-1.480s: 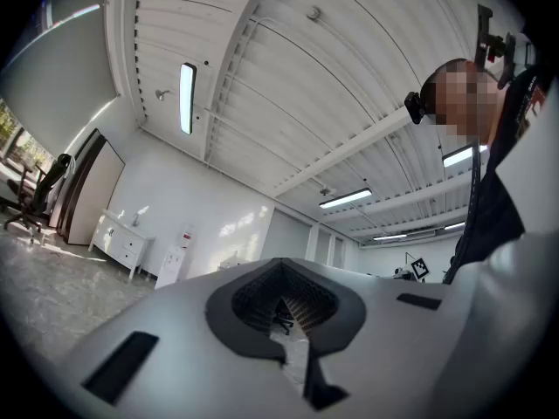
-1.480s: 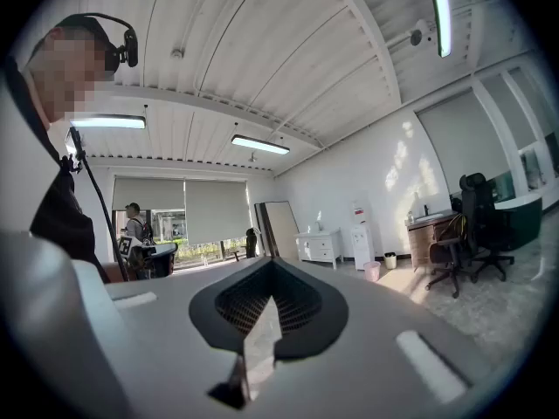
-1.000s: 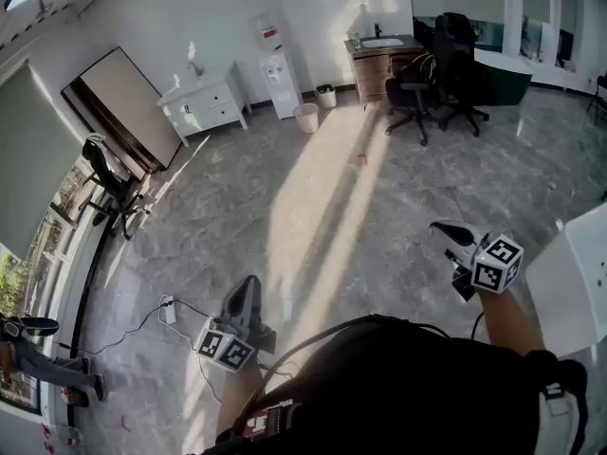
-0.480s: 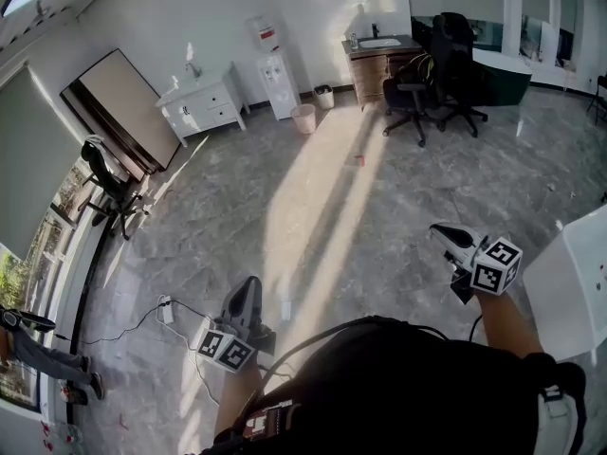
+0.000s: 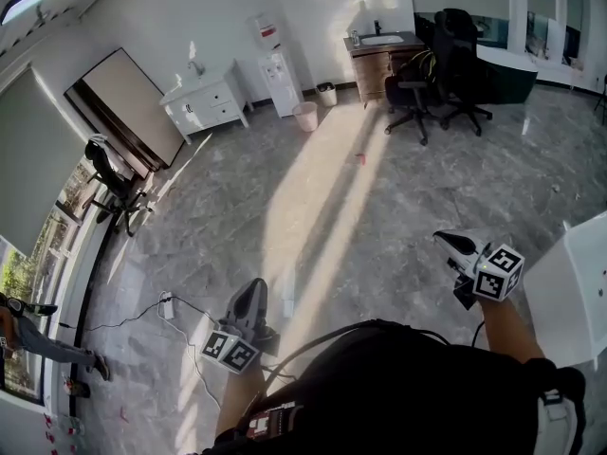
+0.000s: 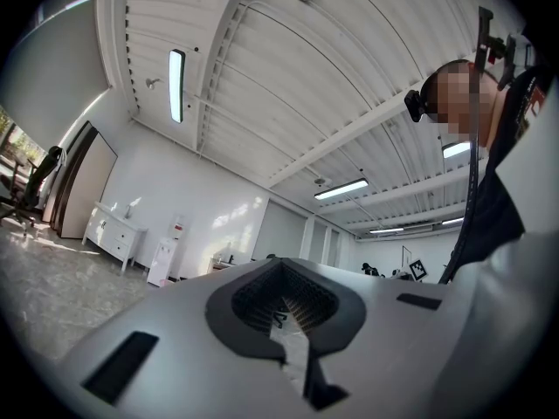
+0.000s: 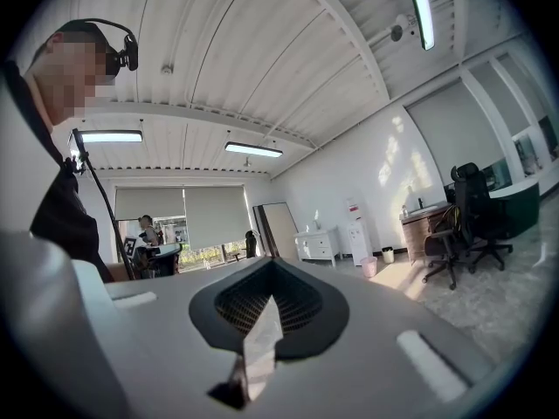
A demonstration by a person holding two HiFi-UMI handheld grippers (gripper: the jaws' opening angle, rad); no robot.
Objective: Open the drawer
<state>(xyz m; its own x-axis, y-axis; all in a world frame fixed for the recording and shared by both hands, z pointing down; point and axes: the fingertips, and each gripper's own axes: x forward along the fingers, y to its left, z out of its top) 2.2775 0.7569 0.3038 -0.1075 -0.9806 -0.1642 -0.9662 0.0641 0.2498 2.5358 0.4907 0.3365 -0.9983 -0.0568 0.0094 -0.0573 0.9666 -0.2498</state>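
Observation:
A white dresser with drawers point(image 5: 204, 103) stands far off against the back wall; it also shows in the left gripper view point(image 6: 112, 234) and the right gripper view point(image 7: 319, 244). A wooden desk with drawers point(image 5: 376, 61) stands further right. My left gripper point(image 5: 252, 292) is shut and empty, held low over the floor in front of the person's body. At the right, my right gripper point(image 5: 450, 242) is likewise shut with nothing in it. Both are far from any drawer. In their own views the jaws of the left gripper point(image 6: 281, 302) and right gripper point(image 7: 271, 302) lie together.
A white cabinet point(image 5: 577, 292) stands close on the right. A water dispenser point(image 5: 282, 81), pink bin point(image 5: 306, 117) and black office chairs point(image 5: 432, 69) are by the back wall. A power strip with cable point(image 5: 168, 308) lies on the marble floor at the left.
Both grippers sit slightly lower in the head view than a second ago, jaws unchanged. The room has shifted only a little as the person moves.

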